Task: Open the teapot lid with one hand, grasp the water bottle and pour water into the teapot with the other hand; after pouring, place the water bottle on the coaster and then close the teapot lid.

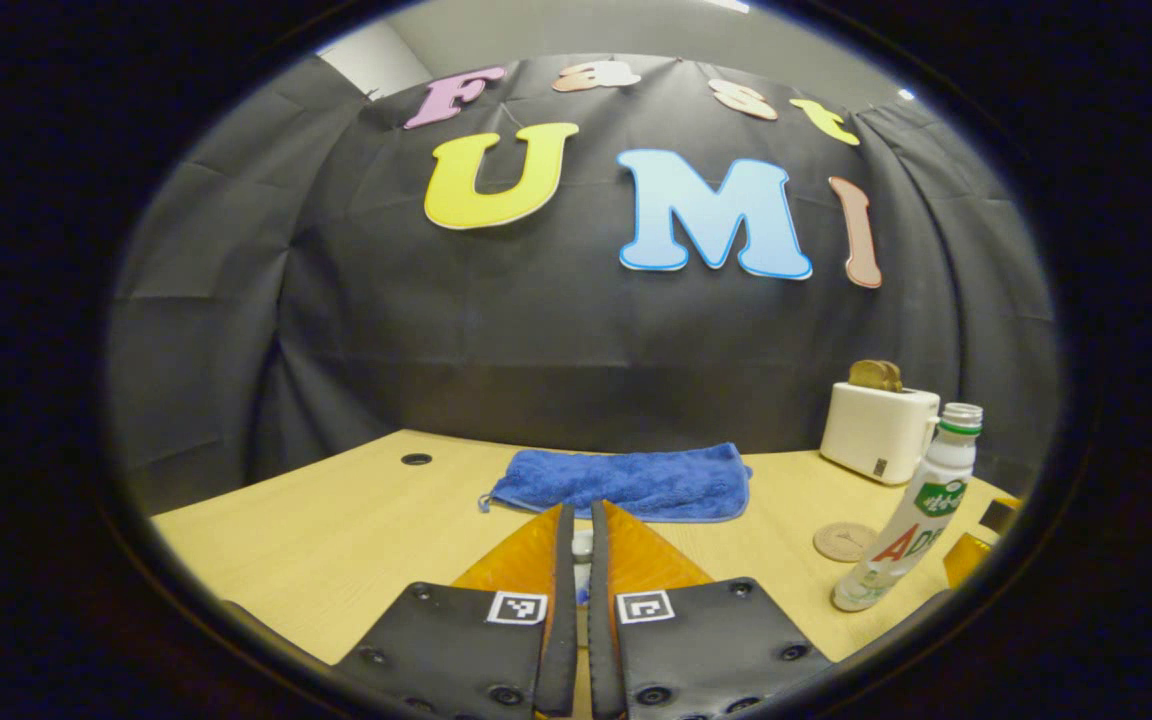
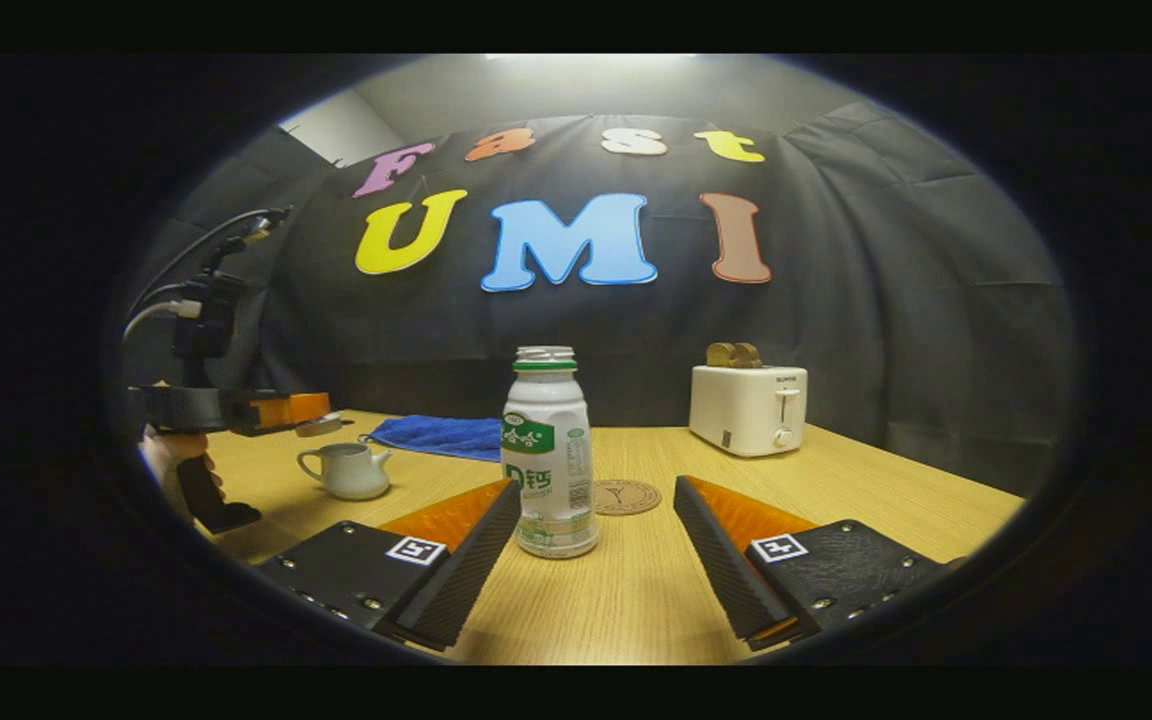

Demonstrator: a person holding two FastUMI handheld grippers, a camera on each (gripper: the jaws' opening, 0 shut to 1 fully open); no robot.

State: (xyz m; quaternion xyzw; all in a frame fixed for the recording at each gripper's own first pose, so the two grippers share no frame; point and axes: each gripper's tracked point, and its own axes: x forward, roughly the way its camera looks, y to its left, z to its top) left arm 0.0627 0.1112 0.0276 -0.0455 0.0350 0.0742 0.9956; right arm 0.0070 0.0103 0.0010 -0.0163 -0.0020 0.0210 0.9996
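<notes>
Holding a small pale teapot lid (image 2: 319,427) in my left gripper (image 1: 581,545) — jaws nearly closed on it, raised above the white ceramic teapot (image 2: 348,470) on the light wooden worktop (image 2: 636,590). My right gripper (image 2: 596,545) has its jaws wide, either side of the white plastic water bottle (image 2: 548,455) — uncapped, upright, not touched. Round cork coaster (image 2: 626,496) sits just behind the bottle. Blue folded towel (image 1: 626,482) and white toaster (image 2: 748,408) sit near the back edge.

Black cloth wall (image 2: 886,330) behind a wooden table (image 2: 636,590) (light wood grain).
</notes>
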